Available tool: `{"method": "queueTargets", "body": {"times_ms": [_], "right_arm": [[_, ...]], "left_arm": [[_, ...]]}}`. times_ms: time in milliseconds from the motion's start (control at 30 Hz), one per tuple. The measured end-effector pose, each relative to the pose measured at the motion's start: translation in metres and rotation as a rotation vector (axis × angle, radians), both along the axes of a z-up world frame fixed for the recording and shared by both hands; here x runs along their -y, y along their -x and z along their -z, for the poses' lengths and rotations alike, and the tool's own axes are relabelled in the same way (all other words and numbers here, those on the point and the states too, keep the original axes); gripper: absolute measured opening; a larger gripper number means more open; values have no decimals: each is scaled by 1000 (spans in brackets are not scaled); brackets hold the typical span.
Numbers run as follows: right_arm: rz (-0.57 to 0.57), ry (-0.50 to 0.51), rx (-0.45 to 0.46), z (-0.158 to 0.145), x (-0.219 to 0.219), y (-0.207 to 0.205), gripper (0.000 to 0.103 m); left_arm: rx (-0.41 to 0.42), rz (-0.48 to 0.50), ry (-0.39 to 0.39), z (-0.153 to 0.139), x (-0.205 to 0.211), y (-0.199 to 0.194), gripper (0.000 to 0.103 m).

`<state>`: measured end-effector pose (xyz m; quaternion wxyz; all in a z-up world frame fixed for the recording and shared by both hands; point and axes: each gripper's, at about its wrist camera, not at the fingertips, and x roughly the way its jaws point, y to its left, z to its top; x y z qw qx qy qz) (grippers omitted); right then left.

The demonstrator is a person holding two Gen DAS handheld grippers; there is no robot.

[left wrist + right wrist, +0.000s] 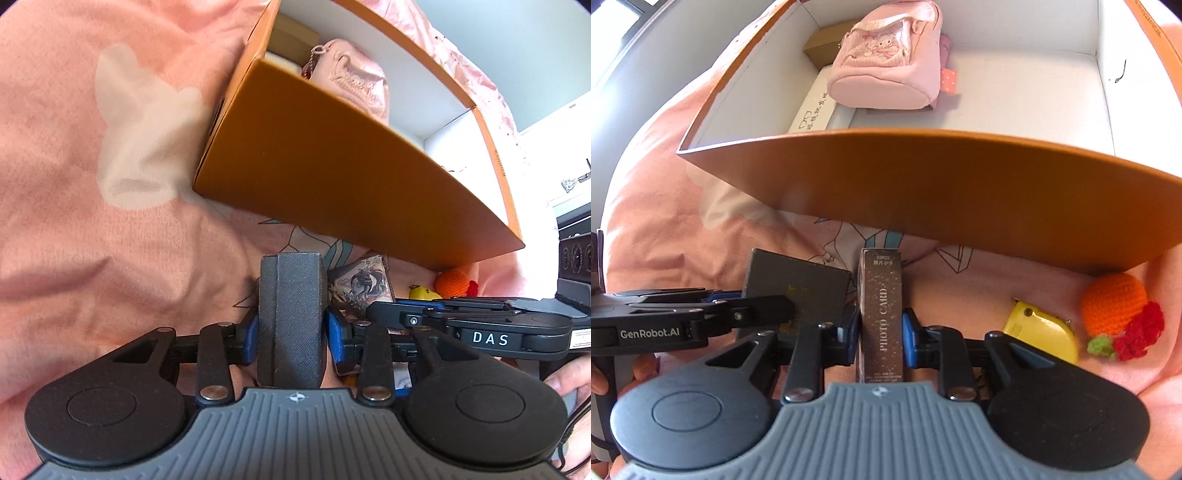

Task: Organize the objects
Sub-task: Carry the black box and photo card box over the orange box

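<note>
Bright daylight, soft shadows; fisheye-bent edges, slight motion blur

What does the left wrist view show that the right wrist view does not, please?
Only the left wrist view shows the dark case's textured edge in the left gripper and the card box's pictured face. Only the right shows PHOTO CARD printed on the card box in the right gripper, and the bag's printed front. Both show the orange box, pink bag, yellow tape measure and crochet orange.
</note>
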<state>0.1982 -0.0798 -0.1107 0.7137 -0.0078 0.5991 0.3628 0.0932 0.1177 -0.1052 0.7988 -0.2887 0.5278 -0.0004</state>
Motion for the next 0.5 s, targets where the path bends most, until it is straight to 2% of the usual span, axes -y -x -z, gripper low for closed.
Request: {"method": "queueTargets", "body": {"times_ms": [233, 367, 500], "right_arm": [[-14, -63, 22, -24, 14, 10, 24], [-20, -134, 68, -60, 29, 16, 24], [-2, -218, 138, -100, 45, 13, 24]], "left_arm": [[79, 13, 41, -35, -3, 12, 41], [150, 43, 64, -68, -6, 13, 41], [235, 80, 39, -103, -8, 3, 41]]}}
